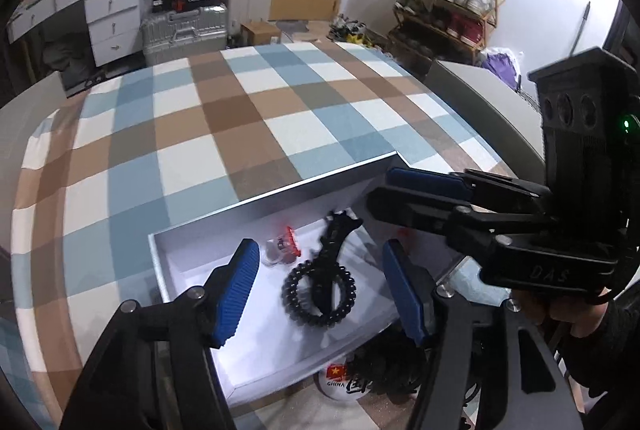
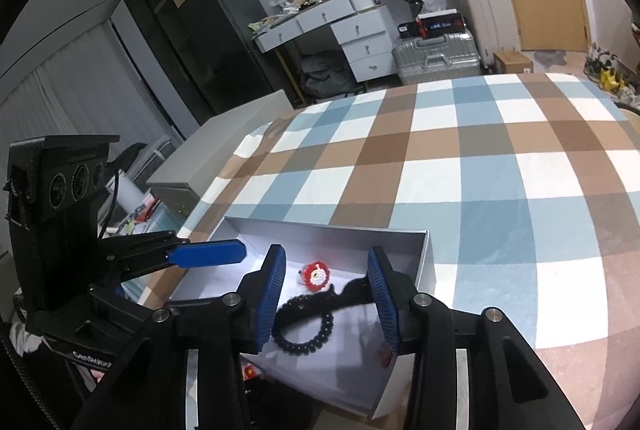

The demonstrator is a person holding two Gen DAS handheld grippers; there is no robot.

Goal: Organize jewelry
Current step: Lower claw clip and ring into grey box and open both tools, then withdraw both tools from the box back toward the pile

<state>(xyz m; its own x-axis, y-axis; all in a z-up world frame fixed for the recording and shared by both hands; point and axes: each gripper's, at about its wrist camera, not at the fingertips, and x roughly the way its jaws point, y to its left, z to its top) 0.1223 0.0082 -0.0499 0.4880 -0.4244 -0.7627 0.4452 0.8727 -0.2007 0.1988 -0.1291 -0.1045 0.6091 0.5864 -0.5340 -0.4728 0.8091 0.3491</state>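
Hovering over a white box [image 1: 192,258], both the left gripper [image 1: 320,290] and right gripper [image 2: 326,294] hang spread, empty; black bead bracelet [image 1: 320,290] at six o'clock of the red-white charm [image 2: 316,274].

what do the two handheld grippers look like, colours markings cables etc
Both are black, linkage-style frames with silver pivot bolts and ribbed blue finger pads. The left gripper shows white "GenRobot" lettering and a black cable from the right wrist view. The right gripper carries embossed "DAS" lettering, a green light on its camera block, and a dark sleeve behind.
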